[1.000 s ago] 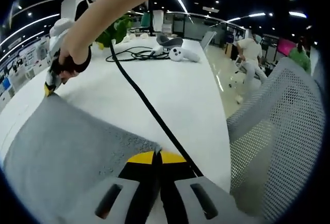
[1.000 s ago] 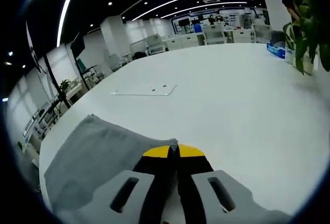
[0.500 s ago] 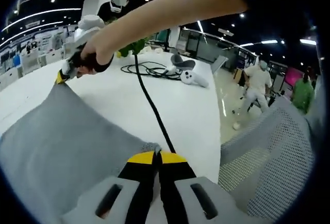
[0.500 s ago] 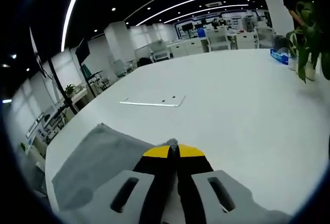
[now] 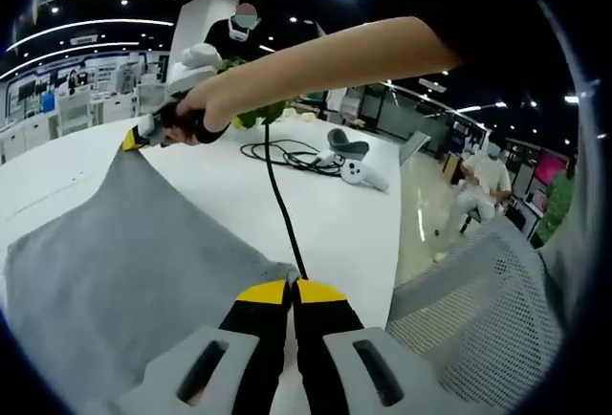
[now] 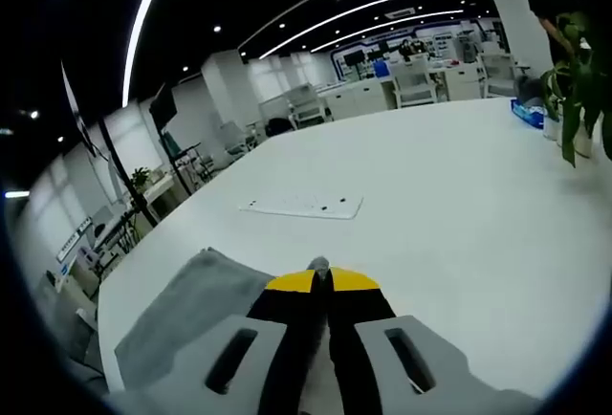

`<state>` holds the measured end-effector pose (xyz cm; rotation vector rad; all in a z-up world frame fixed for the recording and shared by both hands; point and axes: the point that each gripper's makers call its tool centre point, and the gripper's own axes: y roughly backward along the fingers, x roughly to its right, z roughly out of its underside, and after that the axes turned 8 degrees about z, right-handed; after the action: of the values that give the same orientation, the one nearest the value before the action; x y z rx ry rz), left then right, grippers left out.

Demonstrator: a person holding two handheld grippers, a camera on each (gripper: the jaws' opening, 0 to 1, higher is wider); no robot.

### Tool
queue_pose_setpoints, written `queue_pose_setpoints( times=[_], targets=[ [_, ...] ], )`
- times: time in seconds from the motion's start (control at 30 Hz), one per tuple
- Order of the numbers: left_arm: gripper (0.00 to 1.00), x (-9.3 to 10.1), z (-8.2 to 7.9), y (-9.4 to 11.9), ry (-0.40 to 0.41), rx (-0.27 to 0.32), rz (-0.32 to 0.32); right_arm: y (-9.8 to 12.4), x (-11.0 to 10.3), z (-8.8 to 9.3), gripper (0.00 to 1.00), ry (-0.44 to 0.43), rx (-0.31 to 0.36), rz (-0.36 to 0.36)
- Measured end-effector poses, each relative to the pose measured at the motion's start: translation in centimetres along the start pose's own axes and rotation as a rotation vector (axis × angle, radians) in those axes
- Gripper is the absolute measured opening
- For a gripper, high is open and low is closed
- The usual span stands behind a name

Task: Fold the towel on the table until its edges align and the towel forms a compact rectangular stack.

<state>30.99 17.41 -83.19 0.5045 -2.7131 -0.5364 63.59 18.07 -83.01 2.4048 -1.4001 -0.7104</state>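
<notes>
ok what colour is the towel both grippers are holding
Plain grey towel, clearest in the left gripper view.

no text, label, brand, number or sign can be read in either view; the far wall panels and screens beyond the white table (image 6: 459, 195) carry marks too small and blurred to make out
</notes>
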Motion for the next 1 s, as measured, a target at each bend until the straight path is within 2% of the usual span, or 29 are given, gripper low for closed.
queue_pose_setpoints(
  times=[0.1, 0.33, 0.77, 0.87, 1.0],
  targets=[
    [0.02, 0.0, -0.2, 0.6, -0.019, 0.002, -0.005, -0.1, -0.5, -0.6, 0.01, 0.003, -0.001, -0.003],
    [0.02, -0.1, -0.7, 2.0, -0.004, 0.026, -0.02, -0.5, -2.0, -1.3, 0.01, 0.01, 0.006, -0.023],
    [0.02, -0.5, -0.9, 5.3, 0.006, 0.058, -0.062, 0.4, -5.5, -3.2, 0.01, -0.003, 0.027, -0.035],
    [0.02, -0.5, -1.0, 5.9, -0.002, 0.061, -0.067, 0.5, -6.4, -3.6, 0.01, 0.016, 0.028, -0.041],
    [0.02, -0.6, -1.2, 6.6, -0.007, 0.07, -0.075, 0.2, -7.0, -4.3, 0.01, 0.005, 0.037, -0.048]
  ],
)
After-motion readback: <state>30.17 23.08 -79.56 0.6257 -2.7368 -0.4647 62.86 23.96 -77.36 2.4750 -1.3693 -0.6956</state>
